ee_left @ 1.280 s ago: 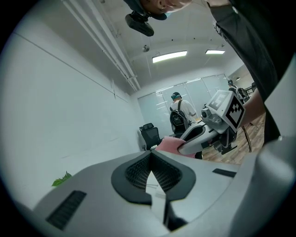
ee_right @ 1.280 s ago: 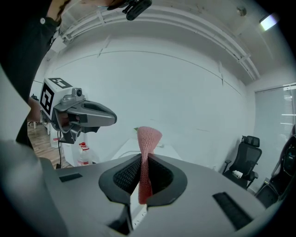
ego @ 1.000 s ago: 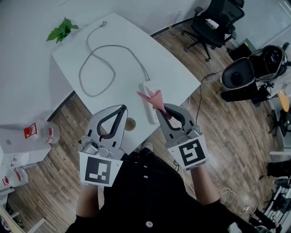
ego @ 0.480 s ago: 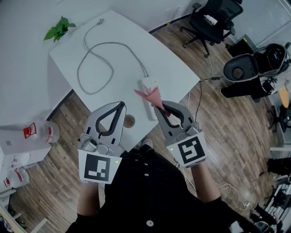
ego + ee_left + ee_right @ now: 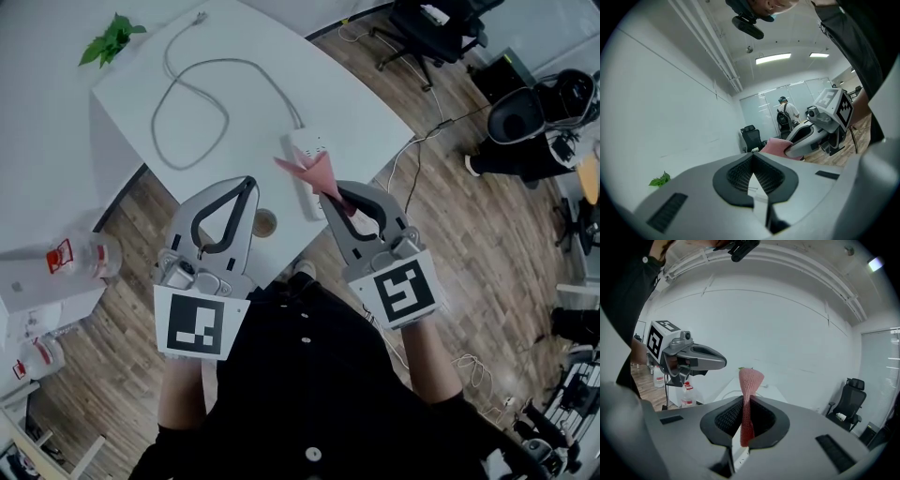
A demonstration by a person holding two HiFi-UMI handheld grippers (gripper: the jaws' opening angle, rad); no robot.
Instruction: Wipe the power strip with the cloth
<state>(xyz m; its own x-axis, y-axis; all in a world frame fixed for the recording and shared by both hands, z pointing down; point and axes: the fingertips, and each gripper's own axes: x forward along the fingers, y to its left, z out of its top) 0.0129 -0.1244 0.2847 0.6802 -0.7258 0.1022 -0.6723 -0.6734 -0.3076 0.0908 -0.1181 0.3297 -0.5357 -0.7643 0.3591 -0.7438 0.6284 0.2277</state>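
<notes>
Your cloth is pink knit fabric w/ a fine open mesh, rough and matt. The shells of your R gripper and L gripper look like grey plastic, smooth, semi-matt. Their pads are black and finely ribbed, prob. rubber. The power strip is white plastic, smooth. Its cable is grey and matt, w/ a rubbery look. The table top is white, smooth, matt. The floor is brown wood planks, grain visible. Your shirt is black matt fabric. The bottle is clear plastic.
</notes>
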